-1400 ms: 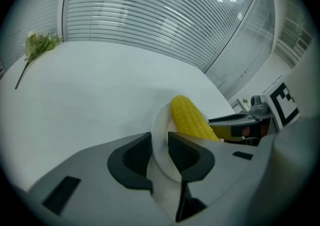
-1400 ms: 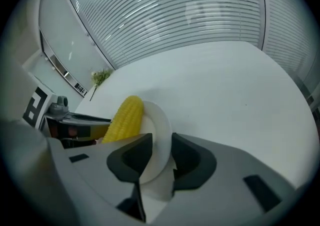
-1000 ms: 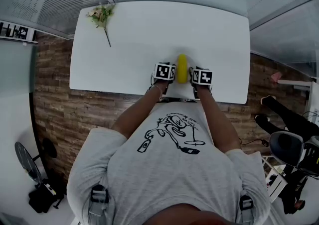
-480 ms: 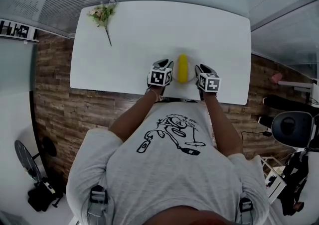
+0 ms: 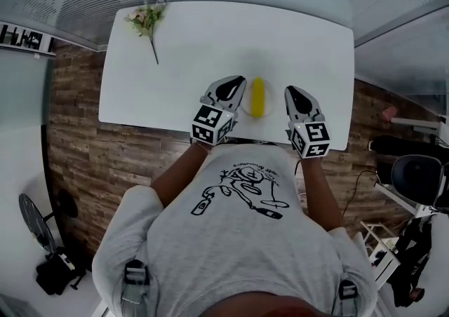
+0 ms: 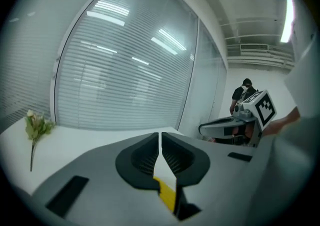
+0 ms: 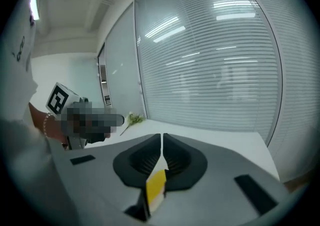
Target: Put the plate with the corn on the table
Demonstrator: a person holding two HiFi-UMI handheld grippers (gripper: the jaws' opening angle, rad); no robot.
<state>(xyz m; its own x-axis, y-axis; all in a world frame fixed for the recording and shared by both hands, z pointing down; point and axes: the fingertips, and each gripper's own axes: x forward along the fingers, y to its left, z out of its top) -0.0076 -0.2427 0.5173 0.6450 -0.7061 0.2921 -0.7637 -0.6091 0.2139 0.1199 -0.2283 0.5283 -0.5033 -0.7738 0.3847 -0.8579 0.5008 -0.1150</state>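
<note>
A white table (image 5: pixel 210 42) stands on wood-plank floor (image 5: pixel 77 147) beside blind-covered glass walls (image 6: pixel 125 70).

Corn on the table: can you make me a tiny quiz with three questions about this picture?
1. True or false: a gripper is holding the corn.
2. What lies at the far left corner of the table? A) a flower B) a cup C) a spoon
3. Fill in: the corn is coloured ____.
Key: 1 false: the left gripper and the right gripper are both off it, their fingers closing on nothing. 2 A. 3 yellow.
</note>
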